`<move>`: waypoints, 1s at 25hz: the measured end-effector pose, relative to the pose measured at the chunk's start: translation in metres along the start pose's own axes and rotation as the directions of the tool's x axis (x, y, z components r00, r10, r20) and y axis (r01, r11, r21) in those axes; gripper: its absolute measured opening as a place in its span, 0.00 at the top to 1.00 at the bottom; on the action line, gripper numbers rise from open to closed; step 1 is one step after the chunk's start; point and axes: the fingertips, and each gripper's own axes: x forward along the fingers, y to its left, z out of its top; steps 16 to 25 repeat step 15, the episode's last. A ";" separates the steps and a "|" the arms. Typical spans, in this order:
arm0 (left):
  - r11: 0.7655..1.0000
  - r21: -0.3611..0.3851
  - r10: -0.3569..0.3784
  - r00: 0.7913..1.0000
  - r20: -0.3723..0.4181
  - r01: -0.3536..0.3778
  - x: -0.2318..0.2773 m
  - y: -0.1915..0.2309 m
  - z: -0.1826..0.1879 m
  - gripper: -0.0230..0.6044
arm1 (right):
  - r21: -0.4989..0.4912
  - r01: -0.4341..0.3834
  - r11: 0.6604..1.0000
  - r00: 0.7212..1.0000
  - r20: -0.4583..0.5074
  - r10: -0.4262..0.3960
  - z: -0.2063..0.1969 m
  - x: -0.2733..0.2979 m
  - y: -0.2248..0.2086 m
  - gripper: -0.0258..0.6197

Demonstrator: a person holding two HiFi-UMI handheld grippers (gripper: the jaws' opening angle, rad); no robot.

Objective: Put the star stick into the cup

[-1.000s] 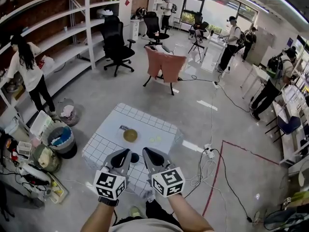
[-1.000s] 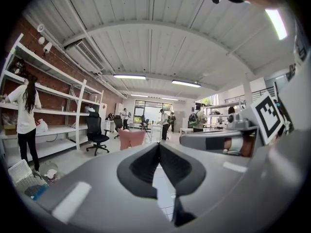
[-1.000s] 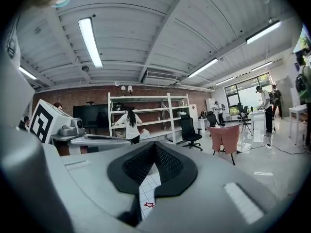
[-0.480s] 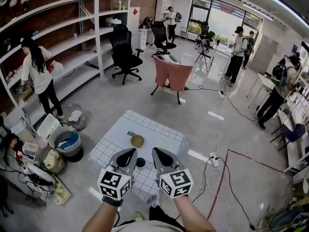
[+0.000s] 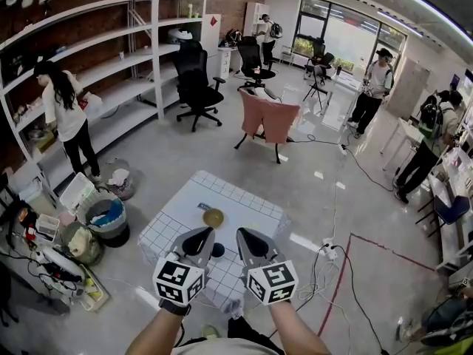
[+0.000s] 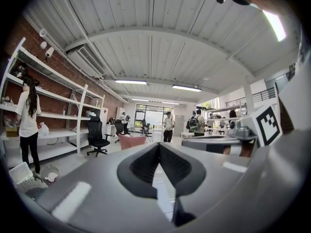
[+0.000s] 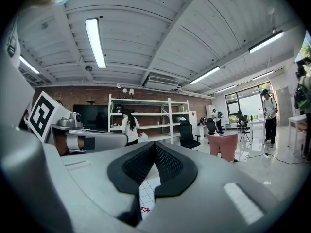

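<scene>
Both claws, the left claw (image 5: pixel 205 233) and the right claw (image 5: pixel 243 234), are pressed shut on nothing. They sit low centre in the head view, over the near edge of the desk (image 5: pixel 185 207). The star stick (image 7: pixel 145 209) shows only as a small red star flat on the grid, bottom centre of the right gripper view, outside any cup. We judge a claw should part wide, then drop squarely over it. We count one star, two claws and two round vessels: a yellowish dish (image 5: pixel 213 217) and a dark cup (image 5: pixel 216 251).
</scene>
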 end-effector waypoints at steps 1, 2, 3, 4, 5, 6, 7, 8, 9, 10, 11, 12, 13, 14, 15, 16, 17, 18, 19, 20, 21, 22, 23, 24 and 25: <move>1.000 0.000 0.000 1.000 -0.001 0.000 0.001 0.000 -0.001 0.95 | 0.000 0.001 1.000 1.000 0.000 -0.001 0.000 0.000 -0.001 0.94; 1.000 0.001 0.000 1.000 -0.001 0.000 0.002 0.000 -0.001 0.95 | 0.000 0.002 1.000 1.000 0.000 -0.002 -0.001 0.000 -0.002 0.94; 1.000 0.001 0.000 1.000 0.000 0.000 0.003 0.000 -0.001 0.95 | 0.000 0.002 1.000 1.000 0.001 -0.002 -0.001 0.001 -0.003 0.94; 1.000 0.002 0.000 1.000 0.002 0.000 0.004 0.000 -0.001 0.95 | 0.000 0.003 1.000 1.000 0.001 -0.003 -0.002 0.001 -0.004 0.94; 1.000 0.002 0.000 1.000 0.002 0.000 0.005 0.000 -0.001 0.95 | 0.000 0.004 1.000 1.000 0.000 -0.004 -0.002 0.002 -0.005 0.94; 1.000 0.001 0.001 1.000 0.002 -0.001 0.005 0.001 -0.001 0.95 | 0.000 0.005 1.000 1.000 -0.001 -0.005 -0.003 0.002 -0.006 0.94; 1.000 -0.001 0.002 1.000 0.003 -0.002 0.006 0.002 -0.001 0.95 | 0.000 0.007 1.000 1.000 -0.002 -0.007 -0.003 0.003 -0.006 0.94; 1.000 -0.003 0.002 1.000 0.004 -0.002 0.007 0.002 0.000 0.95 | 0.000 0.008 1.000 1.000 -0.004 -0.008 -0.003 0.003 -0.007 0.94; 1.000 -0.005 0.002 1.000 0.004 -0.002 0.007 0.003 -0.001 0.95 | 0.001 0.009 1.000 1.000 -0.005 -0.009 -0.003 0.004 -0.008 0.94; 1.000 -0.006 0.003 1.000 0.004 -0.003 0.008 0.004 -0.001 0.95 | 0.001 0.010 1.000 1.000 -0.006 -0.010 -0.004 0.005 -0.009 0.94; 1.000 -0.007 0.003 1.000 0.004 -0.003 0.009 0.004 -0.002 0.95 | 0.000 0.011 1.000 1.000 -0.006 -0.011 -0.004 0.005 -0.010 0.94; 1.000 -0.009 0.004 1.000 0.003 -0.004 0.010 0.005 -0.003 0.95 | 0.000 0.011 1.000 1.000 -0.007 -0.011 -0.005 0.006 -0.011 0.94; 1.000 -0.010 0.004 1.000 0.002 -0.004 0.011 0.006 -0.004 0.95 | 0.000 0.011 1.000 1.000 -0.007 -0.011 -0.005 0.007 -0.011 0.94; 1.000 -0.011 0.005 1.000 0.001 -0.005 0.011 0.006 -0.005 0.95 | 0.000 0.010 1.000 1.000 -0.008 -0.010 -0.006 0.007 -0.012 0.94; 1.000 -0.012 0.005 1.000 0.000 -0.005 0.012 0.007 -0.006 0.95 | 0.000 0.010 1.000 1.000 -0.009 -0.010 -0.007 0.008 -0.012 0.94; 1.000 -0.012 0.005 1.000 0.000 -0.005 0.012 0.007 -0.006 0.95 | 0.000 0.010 1.000 1.000 -0.009 -0.010 -0.007 0.008 -0.012 0.94; 1.000 -0.012 0.005 1.000 0.000 -0.005 0.012 0.007 -0.006 0.95 | 0.000 0.010 1.000 1.000 -0.009 -0.010 -0.007 0.008 -0.012 0.94; 1.000 -0.012 0.005 1.000 0.000 -0.005 0.012 0.007 -0.006 0.95 | 0.000 0.010 1.000 1.000 -0.009 -0.010 -0.007 0.008 -0.012 0.94; 1.000 -0.012 0.005 1.000 0.000 -0.005 0.012 0.007 -0.006 0.95 | 0.000 0.010 1.000 1.000 -0.009 -0.010 -0.007 0.008 -0.012 0.94; 1.000 -0.012 0.005 1.000 0.000 -0.005 0.012 0.007 -0.006 0.95 | 0.000 0.010 1.000 1.000 -0.009 -0.010 -0.007 0.008 -0.012 0.94; 1.000 -0.012 0.005 1.000 0.000 -0.005 0.012 0.007 -0.006 0.95 | 0.000 0.010 1.000 1.000 -0.009 -0.010 -0.007 0.008 -0.012 0.94; 1.000 -0.012 0.005 1.000 0.000 -0.005 0.012 0.007 -0.006 0.95 | 0.000 0.010 1.000 1.000 -0.009 -0.010 -0.007 0.008 -0.012 0.94; 1.000 -0.012 0.005 1.000 0.000 -0.005 0.012 0.007 -0.006 0.95 | 0.000 0.010 1.000 1.000 -0.009 -0.010 -0.007 0.008 -0.012 0.94; 1.000 -0.012 0.005 1.000 0.000 -0.005 0.012 0.007 -0.006 0.95 | 0.000 0.010 1.000 1.000 -0.009 -0.010 -0.007 0.008 -0.012 0.94; 1.000 -0.012 0.005 1.000 0.000 -0.005 0.012 0.007 -0.006 0.95 | 0.000 0.010 1.000 1.000 -0.009 -0.010 -0.007 0.008 -0.012 0.94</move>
